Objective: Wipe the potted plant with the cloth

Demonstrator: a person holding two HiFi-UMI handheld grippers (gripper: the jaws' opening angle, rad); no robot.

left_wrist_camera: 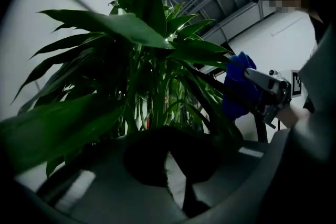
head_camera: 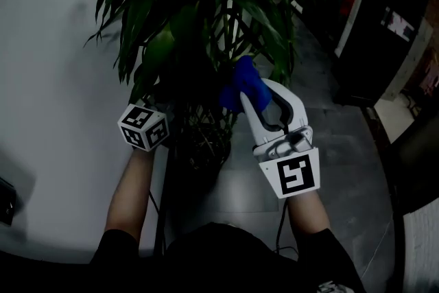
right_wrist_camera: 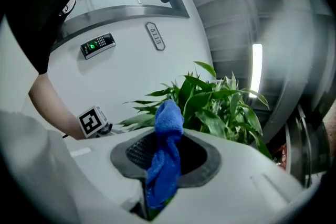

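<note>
The potted plant (head_camera: 206,10) has long green leaves and stands against a white wall; its dark pot (head_camera: 199,154) sits low between my arms. My right gripper (head_camera: 248,91) is shut on the blue cloth (head_camera: 243,82) and holds it against the leaves on the plant's right side. In the right gripper view the cloth (right_wrist_camera: 167,155) hangs bunched between the jaws, with a sliver of green at its lower end. Of the left gripper, only the marker cube (head_camera: 144,127) shows in the head view. In the left gripper view its jaws (left_wrist_camera: 170,168) meet on a thin green leaf edge.
A white wall (head_camera: 48,79) runs along the left. Grey floor (head_camera: 329,147) lies to the right, with a dark cabinet (head_camera: 384,31) beyond it. A door keypad with a green light (right_wrist_camera: 97,44) is on the wall behind the left hand.
</note>
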